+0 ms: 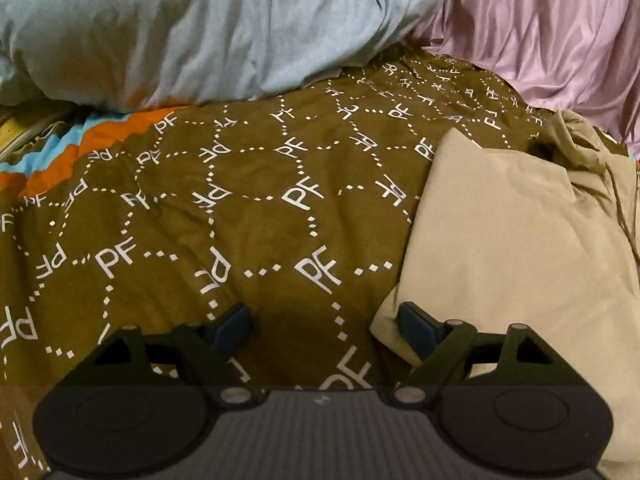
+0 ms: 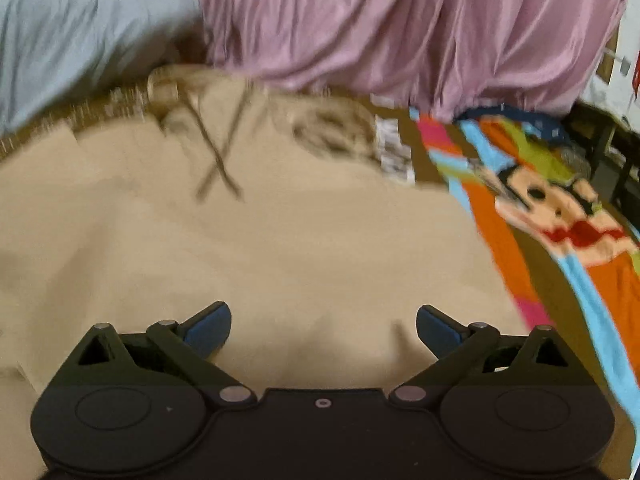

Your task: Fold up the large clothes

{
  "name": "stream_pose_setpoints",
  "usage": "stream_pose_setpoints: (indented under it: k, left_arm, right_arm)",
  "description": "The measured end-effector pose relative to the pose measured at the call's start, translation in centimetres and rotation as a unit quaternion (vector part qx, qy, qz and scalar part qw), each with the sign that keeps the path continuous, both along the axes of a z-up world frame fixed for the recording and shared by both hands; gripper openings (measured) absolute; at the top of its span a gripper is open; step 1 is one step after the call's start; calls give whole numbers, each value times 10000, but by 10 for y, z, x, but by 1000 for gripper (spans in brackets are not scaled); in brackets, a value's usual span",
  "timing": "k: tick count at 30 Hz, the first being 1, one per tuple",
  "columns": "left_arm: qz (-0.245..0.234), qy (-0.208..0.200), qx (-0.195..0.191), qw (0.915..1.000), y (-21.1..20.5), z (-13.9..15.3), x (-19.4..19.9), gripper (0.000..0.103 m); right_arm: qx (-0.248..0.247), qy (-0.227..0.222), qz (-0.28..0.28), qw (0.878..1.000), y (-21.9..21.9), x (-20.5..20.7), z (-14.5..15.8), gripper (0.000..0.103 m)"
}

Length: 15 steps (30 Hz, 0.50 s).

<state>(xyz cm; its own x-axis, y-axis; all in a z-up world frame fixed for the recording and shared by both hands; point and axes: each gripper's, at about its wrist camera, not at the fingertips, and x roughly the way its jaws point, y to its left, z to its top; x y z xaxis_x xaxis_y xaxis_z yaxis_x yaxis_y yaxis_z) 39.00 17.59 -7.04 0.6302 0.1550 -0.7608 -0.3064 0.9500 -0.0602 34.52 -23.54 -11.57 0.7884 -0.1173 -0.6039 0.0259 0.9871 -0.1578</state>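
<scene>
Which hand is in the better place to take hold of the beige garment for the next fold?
Probably the right gripper: the beige garment lies directly under its open fingers. The left gripper hovers mostly over the brown bedspread.

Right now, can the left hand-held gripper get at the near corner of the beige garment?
Probably yes. The left hand-held gripper is open and empty, and the beige garment has its near corner right by one blue fingertip. Only the brown bedspread lies between, with nothing on it in the way.

Garment (image 1: 520, 240) on bedspread (image 1: 240, 200), pillows (image 1: 200, 28) behind
</scene>
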Motion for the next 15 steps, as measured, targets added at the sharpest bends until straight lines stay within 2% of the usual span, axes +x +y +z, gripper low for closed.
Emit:
stream_pose_setpoints:
  k: [4, 7, 9, 11, 15]
  left_arm:
    - [30, -120, -38, 9999, -4, 10, -9, 84]
    - [-89, -261, -20, 9996, -10, 15, -16, 87]
    - [-168, -38, 240, 9996, -19, 9, -13, 86]
    - [-213, -24, 340, 9992, -26, 5, -17, 86]
    - [-320, -105, 284, 9990, -30, 21, -33, 87]
  right_arm:
    - [225, -5, -135, 9997, -10, -5, 0, 99]
    - [283, -335, 10, 9990, -12, -24, 11, 102]
    - [37, -192, 135, 9997, -7, -28, 8, 102]
    - [-99, 77, 226, 9997, -4, -26, -1, 102]
    - [414, 115, 141, 9990, -20, -35, 10, 101]
